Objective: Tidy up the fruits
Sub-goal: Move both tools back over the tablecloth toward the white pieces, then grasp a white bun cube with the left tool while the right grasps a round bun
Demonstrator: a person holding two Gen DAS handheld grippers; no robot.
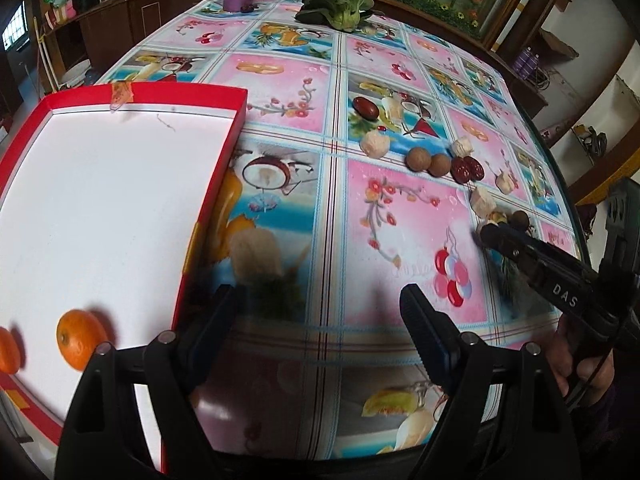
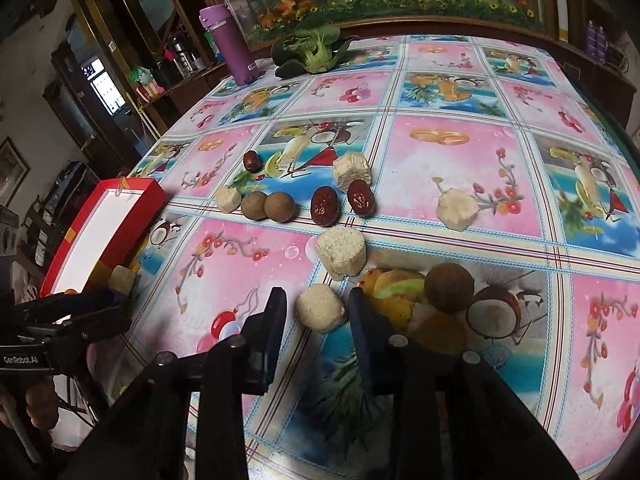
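Your right gripper had a pale round piece between its jaws, not yet pressed; your left gripper stood wide apart, empty, beside the red tray.

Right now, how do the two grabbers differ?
The left gripper stands wide open over bare tablecloth, with nothing between its fingers. The right gripper is much narrower, its fingers either side of a pale round snack piece; whether they press it is unclear. Both are black, two-fingered and point down at the table.
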